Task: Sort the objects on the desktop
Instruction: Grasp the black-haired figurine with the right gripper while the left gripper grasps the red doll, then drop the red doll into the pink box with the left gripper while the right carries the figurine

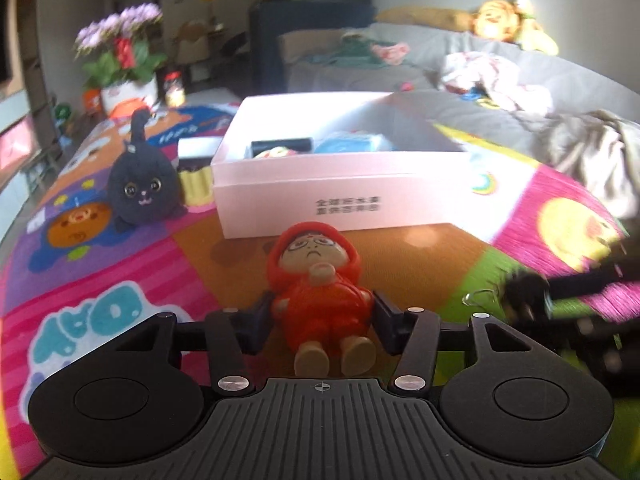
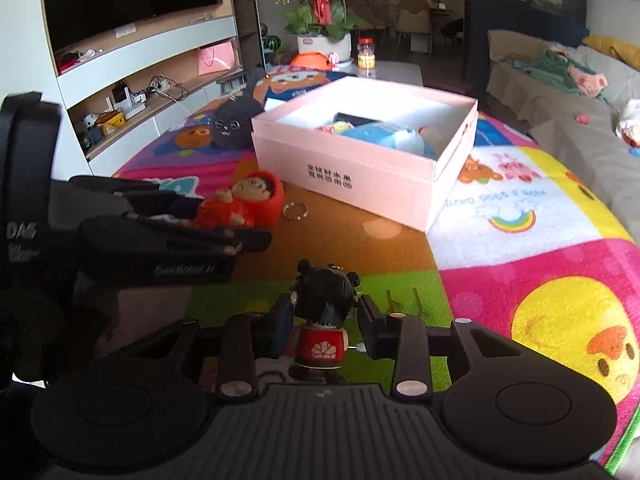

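Note:
My left gripper is shut on a red-hooded doll, which lies on its back on the colourful play mat; the doll also shows in the right wrist view. My right gripper has its fingers on both sides of a black-haired figurine in a red top that stands upright on the mat; the fingers look just clear of it. The pink open box lies just beyond both, and it also shows in the right wrist view, holding several items.
A black cat plush sits left of the box, with a yellow cup-like thing beside it. A metal key ring lies by the doll. A potted orchid, a TV shelf and a grey sofa border the mat.

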Demonstrator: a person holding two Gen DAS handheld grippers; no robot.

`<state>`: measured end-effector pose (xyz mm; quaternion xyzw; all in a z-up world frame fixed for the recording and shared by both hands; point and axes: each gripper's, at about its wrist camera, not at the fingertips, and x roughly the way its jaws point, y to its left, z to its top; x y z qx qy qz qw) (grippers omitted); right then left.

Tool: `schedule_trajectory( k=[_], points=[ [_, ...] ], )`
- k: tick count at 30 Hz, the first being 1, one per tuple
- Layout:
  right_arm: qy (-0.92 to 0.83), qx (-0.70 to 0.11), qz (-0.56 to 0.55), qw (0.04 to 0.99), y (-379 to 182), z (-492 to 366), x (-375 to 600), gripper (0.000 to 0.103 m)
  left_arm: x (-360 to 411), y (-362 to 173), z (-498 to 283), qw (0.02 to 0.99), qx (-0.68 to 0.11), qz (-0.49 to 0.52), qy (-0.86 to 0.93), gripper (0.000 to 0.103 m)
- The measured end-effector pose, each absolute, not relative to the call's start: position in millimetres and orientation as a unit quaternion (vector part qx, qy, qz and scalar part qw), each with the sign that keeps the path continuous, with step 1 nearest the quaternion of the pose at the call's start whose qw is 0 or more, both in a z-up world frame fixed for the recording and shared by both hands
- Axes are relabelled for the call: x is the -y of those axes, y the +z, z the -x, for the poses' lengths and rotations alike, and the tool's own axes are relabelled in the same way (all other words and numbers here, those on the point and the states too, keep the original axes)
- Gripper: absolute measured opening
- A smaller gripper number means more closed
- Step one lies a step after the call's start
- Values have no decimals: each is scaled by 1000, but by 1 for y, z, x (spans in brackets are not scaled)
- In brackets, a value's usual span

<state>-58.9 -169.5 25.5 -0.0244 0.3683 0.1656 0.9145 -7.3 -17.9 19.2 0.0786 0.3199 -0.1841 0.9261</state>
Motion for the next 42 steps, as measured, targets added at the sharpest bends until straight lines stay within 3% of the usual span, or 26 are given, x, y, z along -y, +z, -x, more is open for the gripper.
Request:
schedule_trajectory(
  k=[10,18,20,21,22,23,36,38,40,42],
  points=[
    [179,-270,-9,946,100,89,189,35,-11,90,71,956,-194,-113,-186,57],
    [157,-212,-16,964,131,82,209,35,27,124,12,962,-121,-150,-192,57],
    [151,-208,-23,966,129,75,215,35,43,131,-15,965,-91,-160,-184,61],
    [148,-208,-26,966,127,71,218,35,51,132,-31,966,-82,-165,-181,73],
    [145,-210,-30,966,125,66,221,35,57,132,-46,965,-84,-170,-183,88],
    [143,-213,-35,966,123,61,223,35,60,131,-57,964,-91,-169,-186,91],
    [144,-210,-58,965,133,-28,217,35,-48,39,-29,955,-259,-32,-143,100],
    [124,-217,-62,966,133,-43,211,39,-63,36,-24,955,-262,-28,-134,101],
    [119,-221,-74,965,133,-46,208,53,-68,35,-20,957,-259,-27,-126,102],
    [118,-222,-79,965,133,-46,207,54,-78,33,-16,958,-260,-25,-117,103]
  ],
)
